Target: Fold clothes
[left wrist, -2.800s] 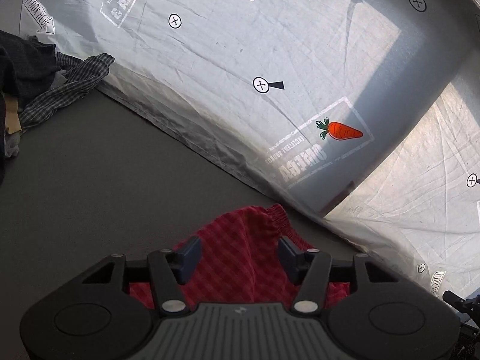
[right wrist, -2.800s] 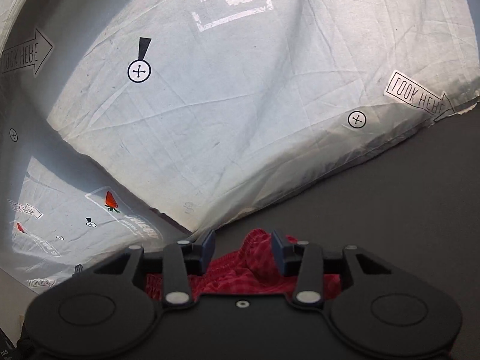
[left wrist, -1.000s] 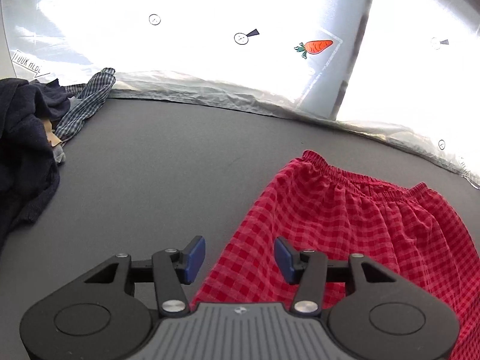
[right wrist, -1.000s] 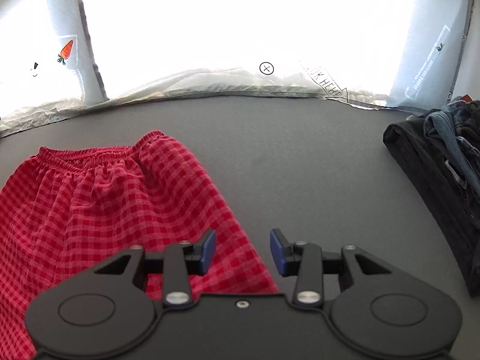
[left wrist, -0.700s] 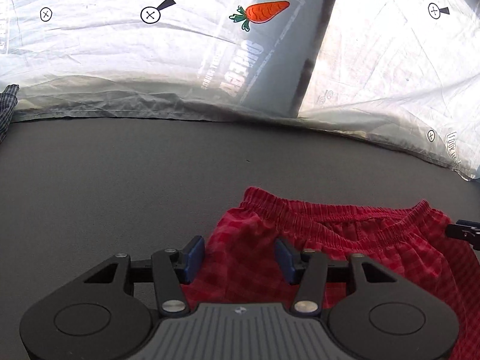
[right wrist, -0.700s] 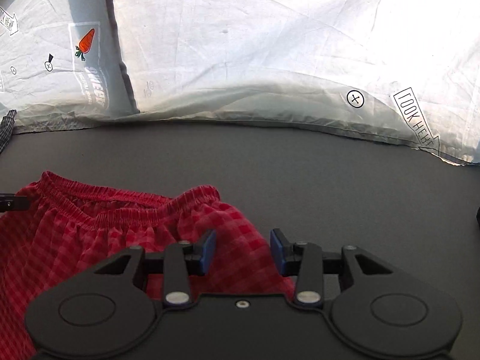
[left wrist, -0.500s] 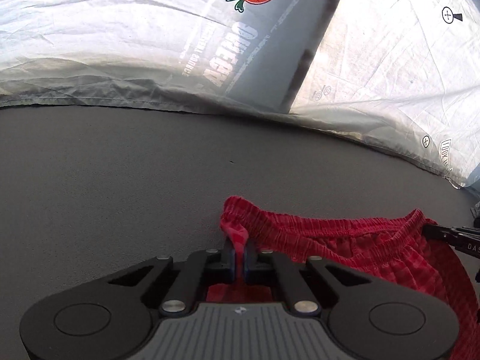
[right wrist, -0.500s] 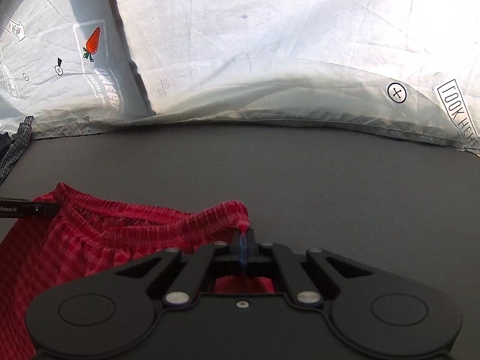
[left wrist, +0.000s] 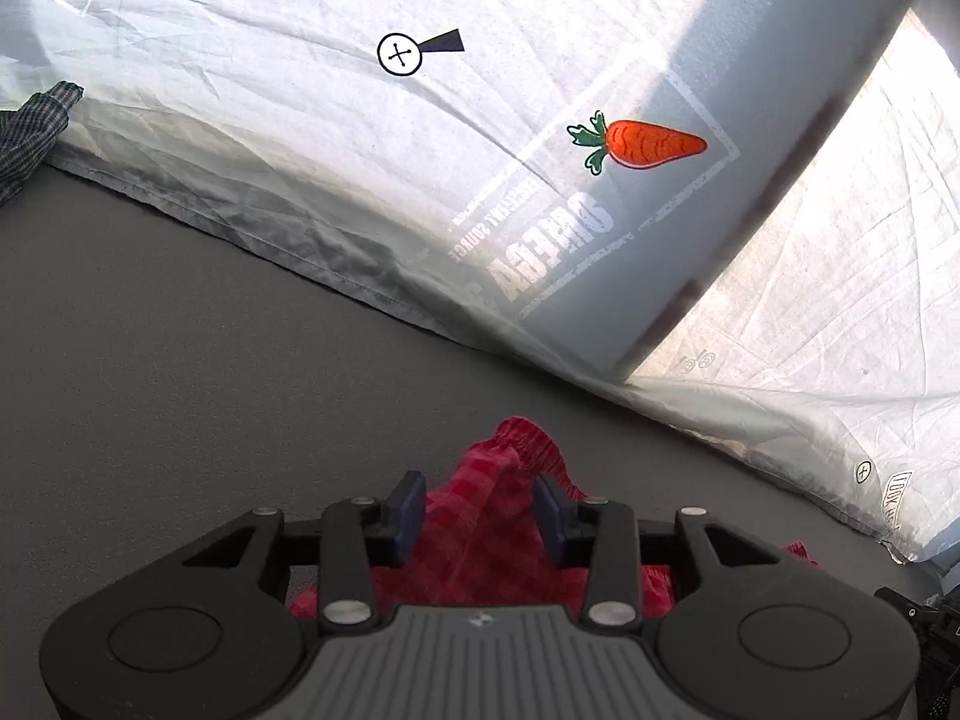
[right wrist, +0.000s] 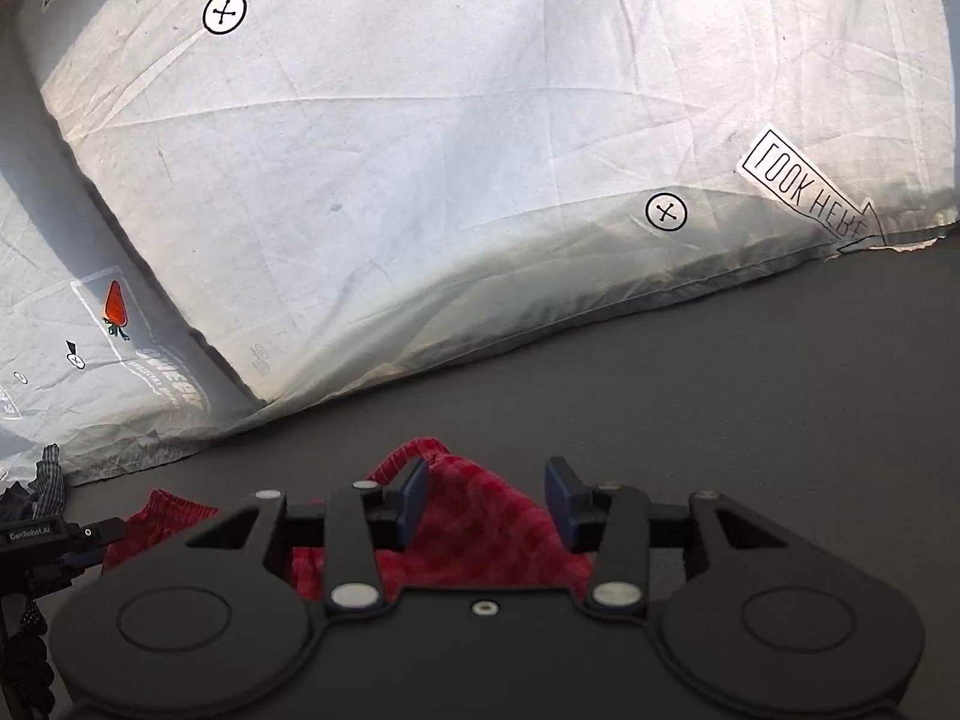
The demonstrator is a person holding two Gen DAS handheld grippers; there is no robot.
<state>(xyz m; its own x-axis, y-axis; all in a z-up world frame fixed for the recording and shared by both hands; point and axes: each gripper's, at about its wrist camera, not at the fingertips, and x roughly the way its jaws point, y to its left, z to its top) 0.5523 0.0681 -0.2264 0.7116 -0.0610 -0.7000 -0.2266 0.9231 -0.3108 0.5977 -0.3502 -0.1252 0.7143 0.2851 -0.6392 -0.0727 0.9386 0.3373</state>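
Observation:
Red checked shorts (left wrist: pixel 480 540) lie bunched on the dark grey table (left wrist: pixel 180 360), their elastic waistband peaking up in front of both grippers. My left gripper (left wrist: pixel 479 507) is open, with the cloth rising loosely between its blue pads. My right gripper (right wrist: pixel 487 501) is open too, over the other waistband corner (right wrist: pixel 474 516). The left gripper's tip (right wrist: pixel 90 534) shows at the left edge of the right wrist view, beside more red cloth. Most of the shorts are hidden under the gripper bodies.
A white printed cloth backdrop (left wrist: pixel 540 120) with carrot and crosshair marks hangs along the table's far edge (right wrist: pixel 480 180). A dark plaid garment (left wrist: pixel 30 132) lies at the far left and also shows in the right wrist view (right wrist: pixel 48 480).
Half a second ago both grippers were shut on the waistband corners. Both have opened and let go. The waistband now sits bunched, and both views tilt up towards the backdrop.

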